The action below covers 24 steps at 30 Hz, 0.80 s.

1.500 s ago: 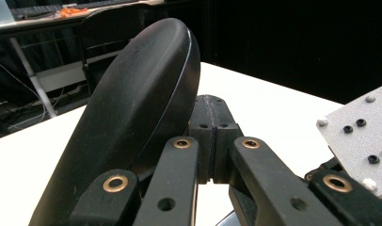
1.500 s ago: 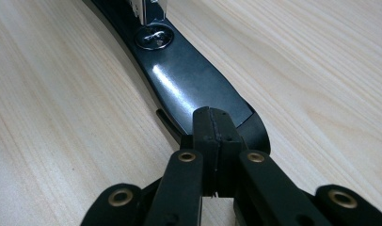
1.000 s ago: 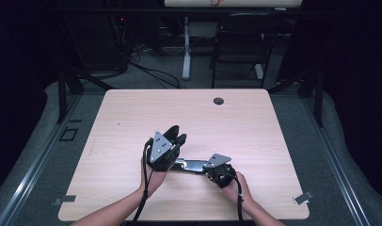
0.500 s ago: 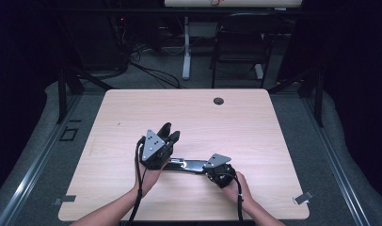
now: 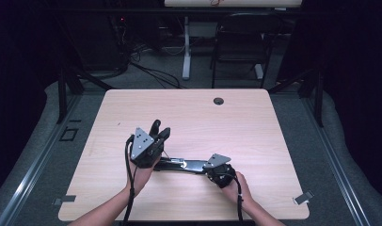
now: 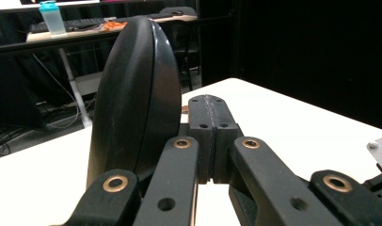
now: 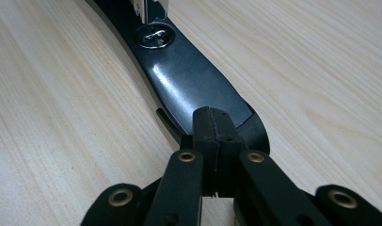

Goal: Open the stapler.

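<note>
A black stapler lies opened out on the wooden table (image 5: pixel 255 132). Its long base (image 5: pixel 184 165) rests flat, while its rounded top cover (image 5: pixel 154 128) stands up at the left end. My left gripper (image 5: pixel 163 134) is beside that cover with its jaws shut together; in the left gripper view the cover (image 6: pixel 132 94) rises just left of the gripper (image 6: pixel 210 117), and nothing shows between the pads. My right gripper (image 5: pixel 205 168) points left at the base's right end. In the right gripper view the shut gripper (image 7: pixel 212 125) sits on the end of the glossy black base (image 7: pixel 189 80).
A cable hole (image 5: pixel 218 100) sits near the table's far edge. A black chair (image 5: pixel 238 42) and a desk leg (image 5: pixel 186 52) stand beyond it, with cables on the floor. A blue-capped bottle (image 6: pixel 51 18) stands on a far desk.
My left gripper has moved to the left, and the stapler's raised cover has gone with it. The right gripper and the base have stayed put.
</note>
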Tool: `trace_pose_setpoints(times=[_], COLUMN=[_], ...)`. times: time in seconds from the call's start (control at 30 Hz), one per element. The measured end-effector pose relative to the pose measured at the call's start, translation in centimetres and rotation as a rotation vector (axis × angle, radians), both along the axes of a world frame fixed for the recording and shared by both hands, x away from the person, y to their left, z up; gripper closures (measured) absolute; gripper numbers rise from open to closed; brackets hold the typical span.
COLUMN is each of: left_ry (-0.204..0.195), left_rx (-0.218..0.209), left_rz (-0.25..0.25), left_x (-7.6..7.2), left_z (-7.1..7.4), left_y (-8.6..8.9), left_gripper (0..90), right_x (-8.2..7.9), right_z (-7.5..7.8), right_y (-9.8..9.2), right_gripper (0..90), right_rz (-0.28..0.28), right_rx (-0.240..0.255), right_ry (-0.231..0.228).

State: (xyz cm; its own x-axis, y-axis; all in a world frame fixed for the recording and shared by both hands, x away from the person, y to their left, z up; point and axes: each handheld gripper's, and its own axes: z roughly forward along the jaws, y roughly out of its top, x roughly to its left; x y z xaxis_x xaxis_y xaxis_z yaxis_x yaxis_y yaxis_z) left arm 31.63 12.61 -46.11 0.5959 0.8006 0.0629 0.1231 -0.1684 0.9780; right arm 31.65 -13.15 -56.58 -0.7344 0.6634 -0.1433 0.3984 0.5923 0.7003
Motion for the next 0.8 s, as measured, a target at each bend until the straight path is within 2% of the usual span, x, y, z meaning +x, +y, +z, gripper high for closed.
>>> trace_pose_setpoints(times=[0.8], left_ry=[-0.014], left_rx=[-0.019], left_rz=[0.066], left_x=[0.1], left_z=[0.4], left_y=[2.4], left_gripper=[90.0], right_x=[0.0], right_z=[0.0], right_y=[0.0], right_gripper=[90.0], right_rz=[-0.001], right_rx=[0.001], right_ry=[0.001])
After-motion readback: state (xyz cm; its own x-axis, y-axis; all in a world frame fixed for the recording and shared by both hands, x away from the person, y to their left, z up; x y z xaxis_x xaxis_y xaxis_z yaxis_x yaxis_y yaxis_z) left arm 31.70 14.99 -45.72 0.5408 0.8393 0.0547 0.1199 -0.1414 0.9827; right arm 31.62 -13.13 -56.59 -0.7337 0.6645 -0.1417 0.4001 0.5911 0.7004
